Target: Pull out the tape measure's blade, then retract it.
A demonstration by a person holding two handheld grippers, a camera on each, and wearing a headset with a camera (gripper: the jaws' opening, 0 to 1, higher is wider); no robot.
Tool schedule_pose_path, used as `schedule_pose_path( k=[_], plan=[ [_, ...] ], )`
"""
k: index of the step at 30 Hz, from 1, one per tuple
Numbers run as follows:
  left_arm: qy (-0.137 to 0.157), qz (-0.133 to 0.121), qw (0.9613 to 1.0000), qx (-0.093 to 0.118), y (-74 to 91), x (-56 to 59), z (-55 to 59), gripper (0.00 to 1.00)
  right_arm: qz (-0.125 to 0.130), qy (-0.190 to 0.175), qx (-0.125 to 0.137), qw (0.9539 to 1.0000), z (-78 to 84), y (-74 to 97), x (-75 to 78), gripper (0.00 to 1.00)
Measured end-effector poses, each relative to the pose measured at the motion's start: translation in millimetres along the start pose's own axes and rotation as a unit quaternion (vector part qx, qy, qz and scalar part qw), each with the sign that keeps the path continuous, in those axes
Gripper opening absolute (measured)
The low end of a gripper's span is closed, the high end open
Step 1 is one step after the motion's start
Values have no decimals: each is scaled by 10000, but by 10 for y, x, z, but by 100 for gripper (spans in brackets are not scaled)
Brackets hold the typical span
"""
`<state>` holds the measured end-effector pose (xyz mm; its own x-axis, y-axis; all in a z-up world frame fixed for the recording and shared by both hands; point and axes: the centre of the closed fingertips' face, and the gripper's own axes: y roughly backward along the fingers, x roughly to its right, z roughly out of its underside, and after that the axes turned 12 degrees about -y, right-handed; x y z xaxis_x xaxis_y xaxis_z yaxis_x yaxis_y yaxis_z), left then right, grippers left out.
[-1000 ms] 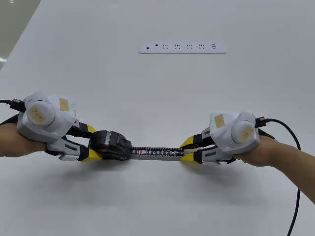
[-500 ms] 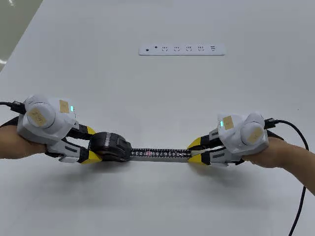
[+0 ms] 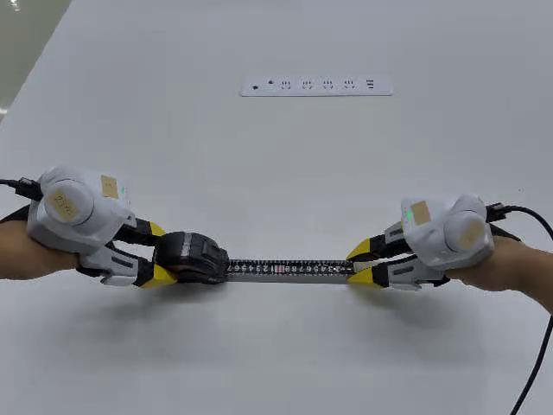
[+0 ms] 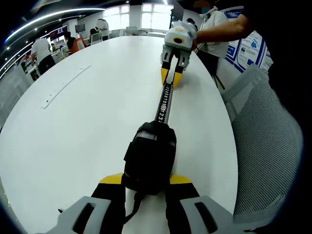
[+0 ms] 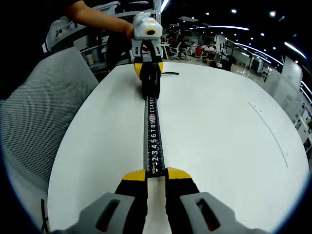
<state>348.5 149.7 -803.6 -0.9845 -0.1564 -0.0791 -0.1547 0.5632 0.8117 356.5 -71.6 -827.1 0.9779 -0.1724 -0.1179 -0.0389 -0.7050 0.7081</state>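
Observation:
A black tape measure case lies low over the white table, clamped between the yellow-tipped fingers of my left gripper. In the left gripper view the case sits between the jaws and my left gripper is shut on it. A dark blade with white numerals runs right from the case to my right gripper, which is shut on the blade's tip. The right gripper view has the blade stretching from my right gripper to the case.
A white power strip lies at the far middle of the table. A black cable trails from the right gripper toward the near right edge. A grey mesh chair stands beside the table. People sit in the background.
My right gripper has moved further right with the blade's tip, so more blade is drawn out of the case. My left gripper and the case have stayed in place.

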Motion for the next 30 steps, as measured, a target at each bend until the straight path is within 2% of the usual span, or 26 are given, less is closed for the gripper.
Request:
schedule_pose_path(
  k=[16, 30],
  plan=[
    [1, 23, 10000, -14, 8, 1, 0, 28, 100, -25, -163, 9998, 176, 210, 51, 11],
    [-30, 68, 9999, -72, 0, 4, 1, 29, 145, -14, -292, 9995, 277, 324, 84, 11]
  ],
)
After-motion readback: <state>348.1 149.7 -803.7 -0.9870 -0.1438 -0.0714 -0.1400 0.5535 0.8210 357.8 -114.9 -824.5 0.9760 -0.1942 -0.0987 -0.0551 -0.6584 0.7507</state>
